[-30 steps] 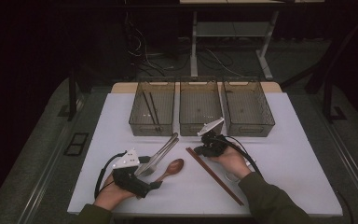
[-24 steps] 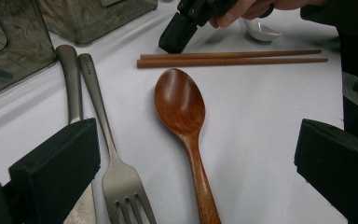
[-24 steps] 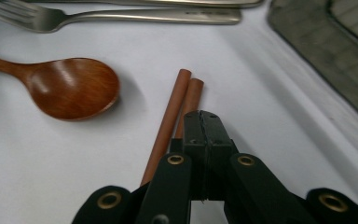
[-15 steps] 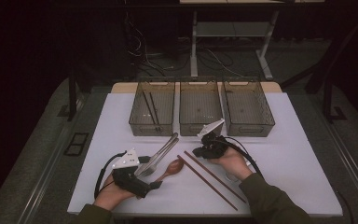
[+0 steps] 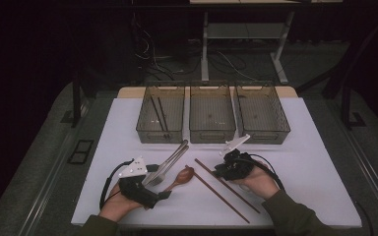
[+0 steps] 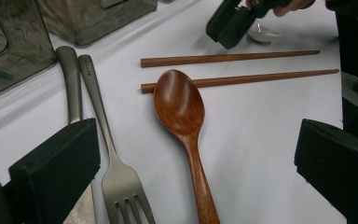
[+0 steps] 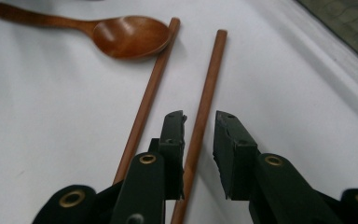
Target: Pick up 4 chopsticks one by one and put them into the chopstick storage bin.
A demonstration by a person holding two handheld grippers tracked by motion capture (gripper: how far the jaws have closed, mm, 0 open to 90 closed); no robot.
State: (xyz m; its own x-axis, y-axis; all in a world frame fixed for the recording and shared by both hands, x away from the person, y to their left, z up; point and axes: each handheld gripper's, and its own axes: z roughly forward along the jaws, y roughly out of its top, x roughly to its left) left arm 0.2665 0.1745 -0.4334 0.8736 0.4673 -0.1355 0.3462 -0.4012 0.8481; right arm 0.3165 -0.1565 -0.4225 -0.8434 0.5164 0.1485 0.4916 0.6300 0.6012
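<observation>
We found open surface [image 5: 320,172] right of the chopsticks [image 5: 224,187]; leftward, wooden spoon [image 5: 179,178] and fork [image 5: 165,166] crowded the passage; bins [image 5: 212,135] blocked the rear.

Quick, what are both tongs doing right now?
Left tongs: wide open over the wooden spoon, holding nothing.
Right tongs: open around one chopstick, not pinching it.

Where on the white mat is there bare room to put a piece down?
Bare: the mat right of the right gripper, and its left strip beside the left bin. Crowded: the front middle, with fork, spoon and chopsticks between the right and left gripper.
</observation>
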